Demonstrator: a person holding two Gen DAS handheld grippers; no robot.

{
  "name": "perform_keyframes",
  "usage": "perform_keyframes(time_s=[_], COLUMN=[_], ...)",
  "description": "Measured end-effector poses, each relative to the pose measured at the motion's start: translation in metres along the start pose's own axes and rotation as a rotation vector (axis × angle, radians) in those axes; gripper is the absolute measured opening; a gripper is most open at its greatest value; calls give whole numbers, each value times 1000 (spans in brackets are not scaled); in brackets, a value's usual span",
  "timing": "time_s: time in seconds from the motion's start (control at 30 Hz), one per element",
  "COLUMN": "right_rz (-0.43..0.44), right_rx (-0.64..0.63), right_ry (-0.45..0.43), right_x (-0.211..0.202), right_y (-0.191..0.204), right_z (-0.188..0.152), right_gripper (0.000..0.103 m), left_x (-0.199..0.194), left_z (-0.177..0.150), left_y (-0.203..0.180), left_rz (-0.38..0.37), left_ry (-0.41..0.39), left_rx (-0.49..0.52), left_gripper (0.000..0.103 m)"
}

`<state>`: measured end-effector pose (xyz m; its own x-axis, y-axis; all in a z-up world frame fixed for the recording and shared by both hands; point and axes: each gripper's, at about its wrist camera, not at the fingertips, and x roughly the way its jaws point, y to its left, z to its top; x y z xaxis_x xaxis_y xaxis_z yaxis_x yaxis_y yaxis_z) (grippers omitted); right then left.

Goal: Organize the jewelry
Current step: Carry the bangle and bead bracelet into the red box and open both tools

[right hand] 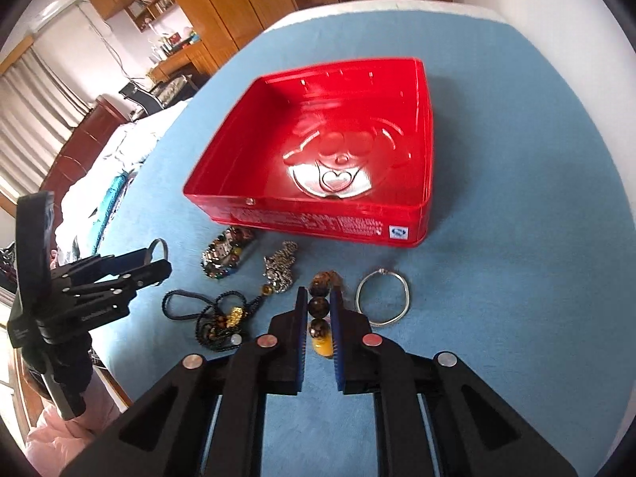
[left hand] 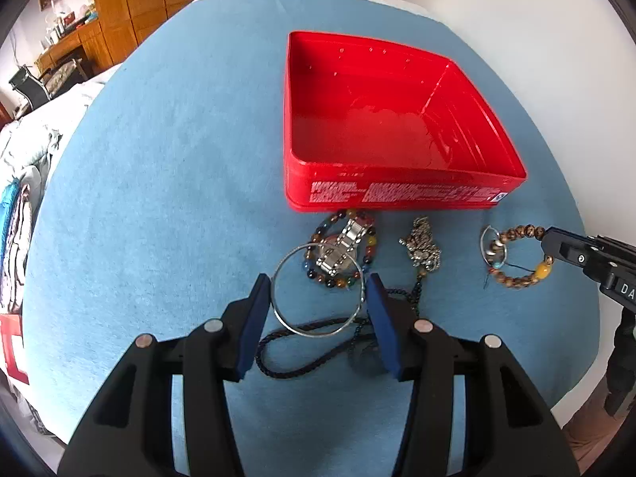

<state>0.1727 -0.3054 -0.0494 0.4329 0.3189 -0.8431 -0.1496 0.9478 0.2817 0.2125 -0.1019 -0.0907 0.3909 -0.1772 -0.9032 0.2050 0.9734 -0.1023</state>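
Black cord (left hand: 294,351) beside bangle (left hand: 318,290), pendant (left hand: 421,248).

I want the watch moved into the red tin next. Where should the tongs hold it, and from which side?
Grip the steel watch across its metal band, coming straight down from above: it lies flat inside the multicolored bead bracelet, so a sideways approach would likely catch the beads or the thin silver bangle.
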Motion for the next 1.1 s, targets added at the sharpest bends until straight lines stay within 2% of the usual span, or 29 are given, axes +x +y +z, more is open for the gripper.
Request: perform_keyframes(time_s=[0.33,0.63,0.87,1.1], right_rz=[-21,-20,-26,-2], right_rx=[-20,-25,-19,6], right_ry=[-70,-116,-93,-19], right_x=[-32,-39,-4,50], right_y=[5,7,4,-7], right_z=[22,73,112,134], right_gripper=[11,11,11,11], left_x=[-20,-20,9,54], left_z=[25,75,115,138], left_y=[-16,-34,-38,-38], left_rz=[-8,-9,-26,4], left_ry=[-54,-84,-62,2], left_rx=[37,62,30,6], left_gripper=[48,48,48,48])
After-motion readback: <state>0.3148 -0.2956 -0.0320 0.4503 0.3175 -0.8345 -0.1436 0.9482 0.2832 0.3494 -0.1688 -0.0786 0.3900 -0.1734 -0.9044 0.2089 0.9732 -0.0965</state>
